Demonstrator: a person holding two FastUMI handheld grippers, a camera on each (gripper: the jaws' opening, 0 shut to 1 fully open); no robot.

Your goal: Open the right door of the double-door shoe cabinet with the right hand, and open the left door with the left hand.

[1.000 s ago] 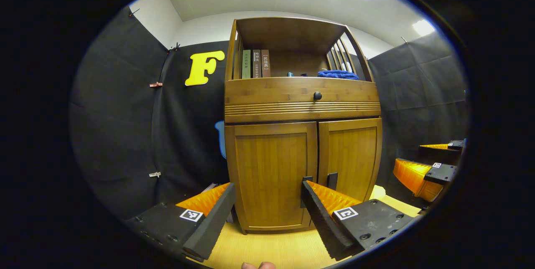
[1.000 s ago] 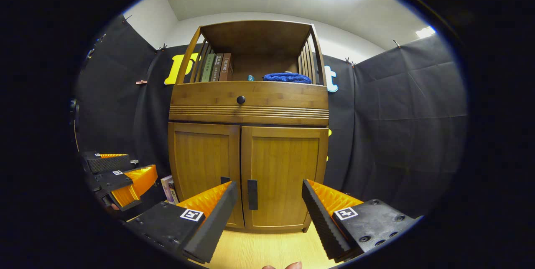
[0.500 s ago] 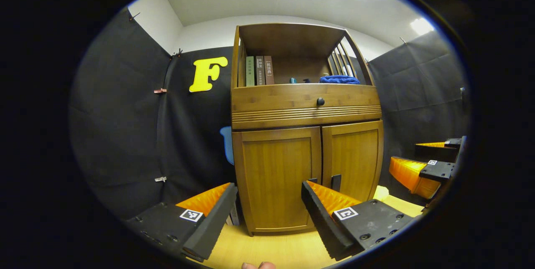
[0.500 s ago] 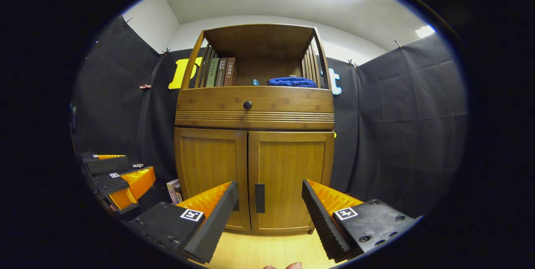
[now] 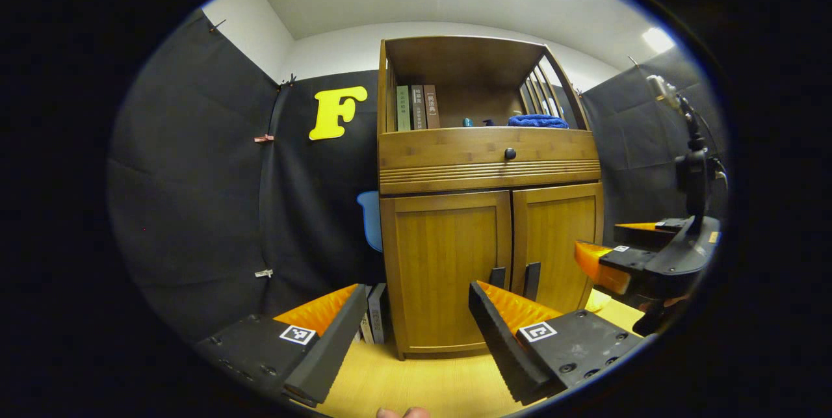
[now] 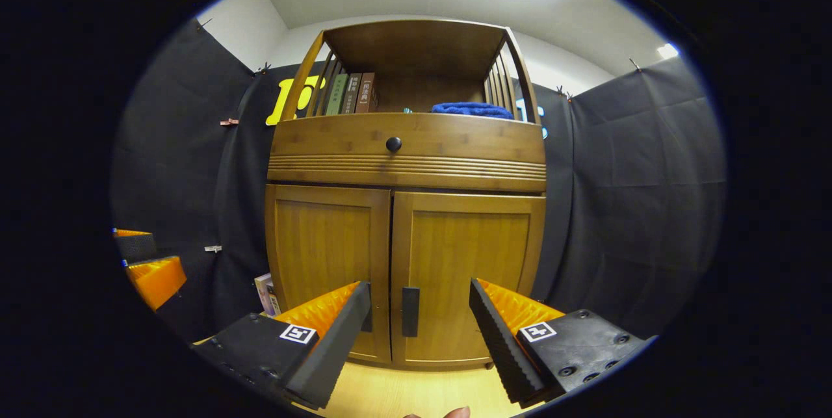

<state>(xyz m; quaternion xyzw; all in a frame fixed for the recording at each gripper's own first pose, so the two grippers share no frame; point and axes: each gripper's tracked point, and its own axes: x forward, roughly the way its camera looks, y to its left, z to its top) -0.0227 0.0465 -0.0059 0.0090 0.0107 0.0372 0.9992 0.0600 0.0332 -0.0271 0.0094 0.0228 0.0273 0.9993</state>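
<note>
Both doors shut; nothing opened yet. Right gripper (image 6: pixel 419 333) with jaws spread wide, empty, lined up on right door handle (image 6: pixel 410 311), apparently short of contact. Left gripper (image 5: pixel 416 333) likewise agape, off left door (image 5: pixel 447 268). Cabinet on floor (image 5: pixel 416 382).

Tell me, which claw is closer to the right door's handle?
Right. The right claw is open straight before the right door's handle; the left claw faces the left door, farther off.

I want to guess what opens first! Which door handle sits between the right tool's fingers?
The right door's handle shows in the gap of the open right tool; the left door's handle hides behind a finger.
</note>
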